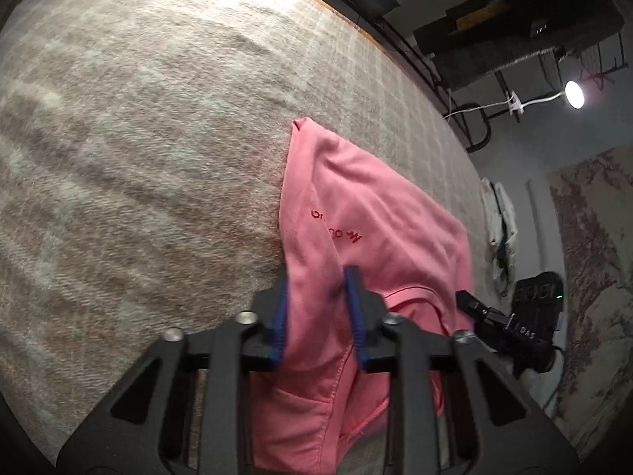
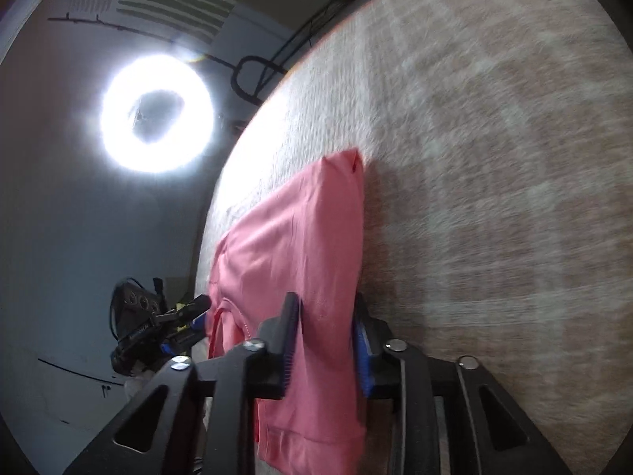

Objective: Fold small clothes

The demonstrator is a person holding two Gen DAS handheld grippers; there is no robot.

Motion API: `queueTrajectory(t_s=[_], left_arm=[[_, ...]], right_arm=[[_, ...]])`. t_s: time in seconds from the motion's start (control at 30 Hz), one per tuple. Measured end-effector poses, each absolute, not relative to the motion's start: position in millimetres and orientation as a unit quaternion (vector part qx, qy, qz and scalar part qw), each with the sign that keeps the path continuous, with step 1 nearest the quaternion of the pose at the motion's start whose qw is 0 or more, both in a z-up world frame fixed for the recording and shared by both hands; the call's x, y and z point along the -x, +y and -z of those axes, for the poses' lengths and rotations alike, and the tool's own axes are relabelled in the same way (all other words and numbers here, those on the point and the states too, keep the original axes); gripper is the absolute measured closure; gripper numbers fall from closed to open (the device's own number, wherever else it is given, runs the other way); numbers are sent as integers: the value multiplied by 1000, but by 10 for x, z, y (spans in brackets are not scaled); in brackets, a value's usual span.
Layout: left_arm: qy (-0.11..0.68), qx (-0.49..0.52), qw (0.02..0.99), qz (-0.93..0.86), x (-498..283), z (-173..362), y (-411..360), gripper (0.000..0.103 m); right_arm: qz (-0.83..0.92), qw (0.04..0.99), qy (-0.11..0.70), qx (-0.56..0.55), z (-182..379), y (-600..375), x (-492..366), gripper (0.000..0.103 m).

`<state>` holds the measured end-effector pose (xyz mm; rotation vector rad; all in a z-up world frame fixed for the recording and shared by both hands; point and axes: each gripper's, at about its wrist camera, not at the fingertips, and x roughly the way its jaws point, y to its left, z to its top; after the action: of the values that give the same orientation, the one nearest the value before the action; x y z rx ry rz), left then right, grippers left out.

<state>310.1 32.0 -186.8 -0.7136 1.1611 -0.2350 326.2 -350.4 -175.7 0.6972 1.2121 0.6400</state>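
- Pink garment (image 1: 348, 206): far end on checked cloth surface (image 1: 138, 138), near edge lifted.
- Left gripper (image 1: 316, 312): narrowly open jaws pinch one corner.
- Right gripper (image 2: 324, 336): likewise clamped on fabric.
- Two-corner hold likely keeps edge taut for folding over.

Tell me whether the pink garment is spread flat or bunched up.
Bunched: the pink garment is gathered in folds, lifted at one end between each hand-held gripper's pads, not spread flat.

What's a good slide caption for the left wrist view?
Left gripper clamps a pink cotton garment on a beige checked cloth.
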Motion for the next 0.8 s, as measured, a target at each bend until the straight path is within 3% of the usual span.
queueTrajectory(t_s=[0.07,0.17,0.37,0.8], left_arm=[[535,306,781,98,-3114,1833,217,92],[525,262,805,90,-3085,1710,81,95],[483,197,848,92,-2987,1334,-142,97],[429,163,875,150,-3042,735,-793,97]], right_arm=[[-279,731,554,-285,1700,-3388,-3293,94],[-261,754,554,-240,1579,-3265,-3280,97],[-249,786,537,-181,1252,-3092,-3232,98],[-236,841,473,-112,491,-3218,-3063,99]])
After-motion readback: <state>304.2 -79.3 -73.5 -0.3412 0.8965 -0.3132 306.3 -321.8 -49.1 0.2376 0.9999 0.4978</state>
